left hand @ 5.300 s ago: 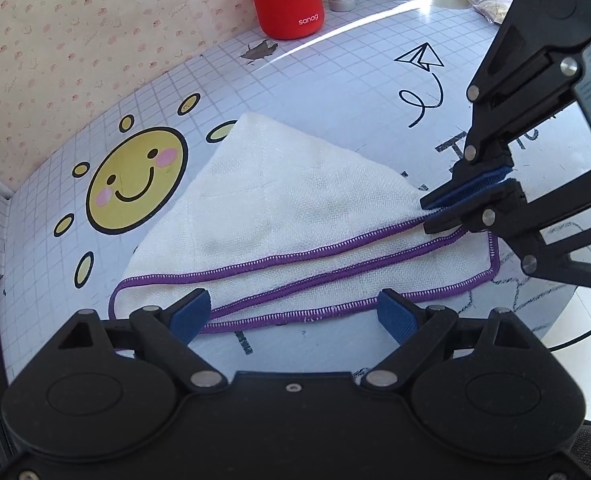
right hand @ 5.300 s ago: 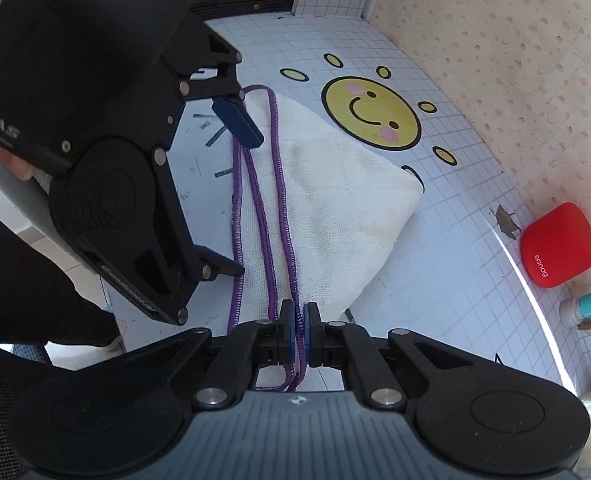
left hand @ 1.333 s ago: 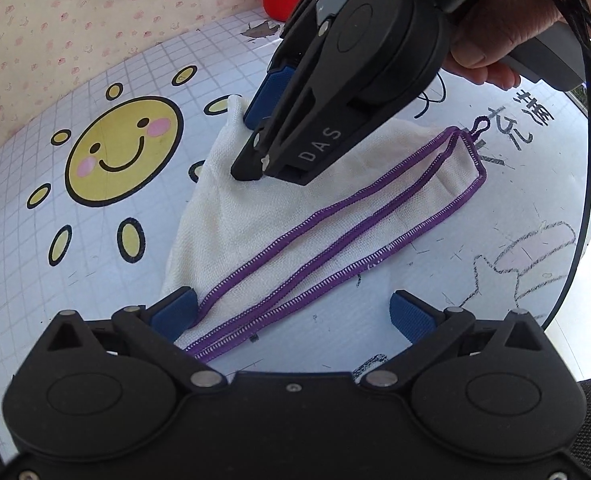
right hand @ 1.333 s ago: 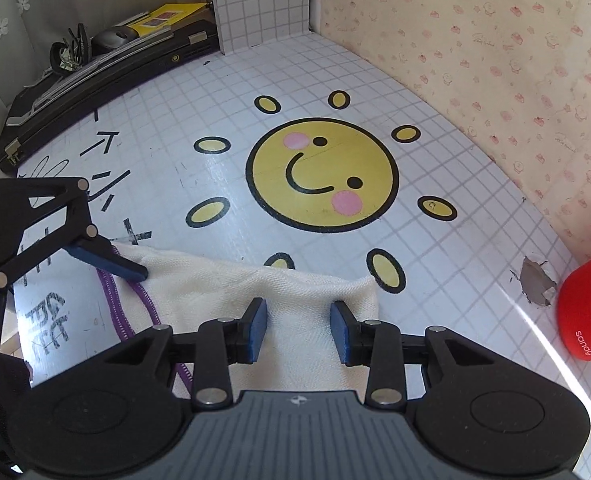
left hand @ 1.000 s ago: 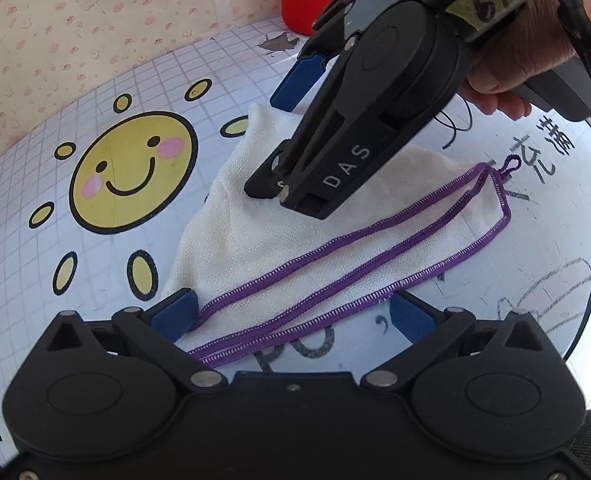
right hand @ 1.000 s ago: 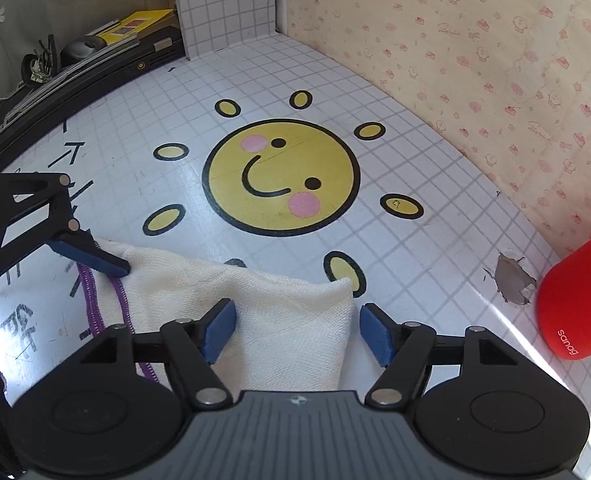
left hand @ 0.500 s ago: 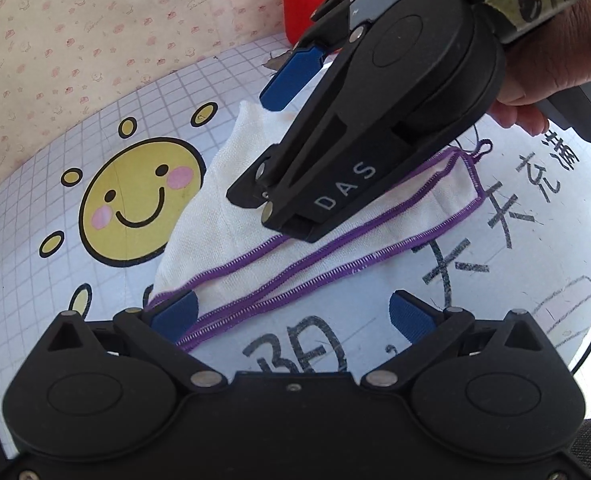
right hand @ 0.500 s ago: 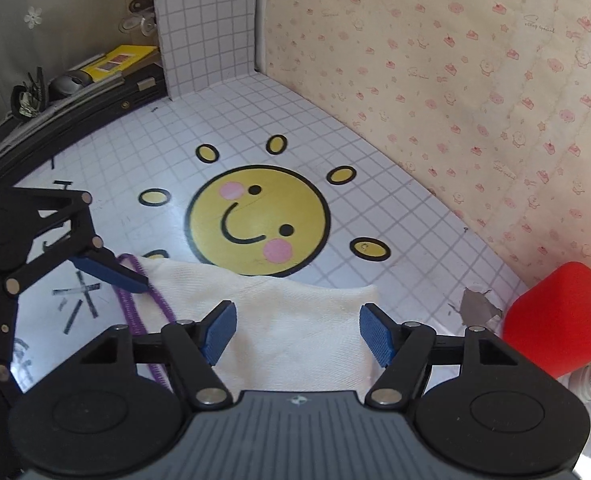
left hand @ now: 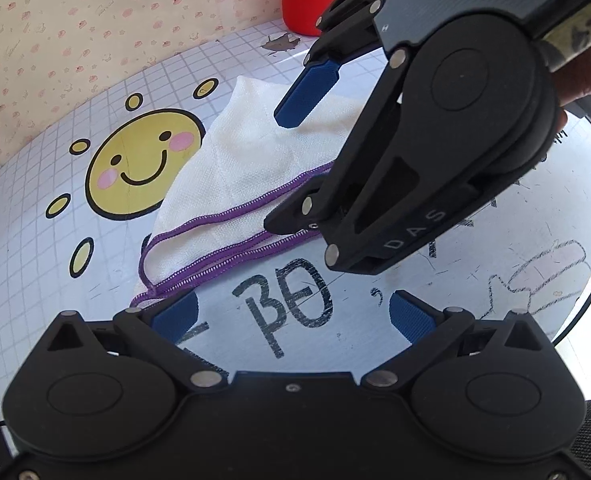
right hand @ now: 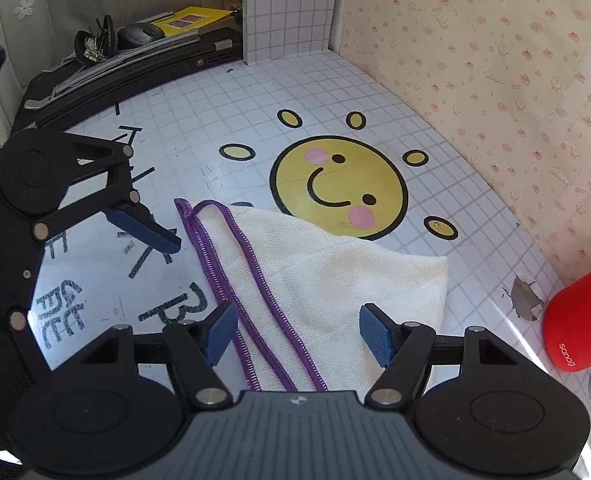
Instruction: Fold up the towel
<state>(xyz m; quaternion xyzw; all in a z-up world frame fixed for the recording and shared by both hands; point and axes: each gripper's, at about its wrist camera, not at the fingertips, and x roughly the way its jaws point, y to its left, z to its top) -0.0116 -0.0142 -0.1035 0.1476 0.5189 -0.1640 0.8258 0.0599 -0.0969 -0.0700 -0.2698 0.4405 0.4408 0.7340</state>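
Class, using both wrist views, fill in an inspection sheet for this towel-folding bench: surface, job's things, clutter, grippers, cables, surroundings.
Surface: white gridded table with a smiling sun drawing and black lettering.
Job's things: folded cream towel with purple edging, lying flat beside the sun.
Clutter: red speaker near the wall; a chipped patch in the surface.
Grippers: left gripper open, nothing between its jaws; right gripper above the towel, jaws closing, not pressing on it.
Cables: nothing seen.
Surroundings: pink patterned wall; black case holding keys, a mouse and a yellow booklet.
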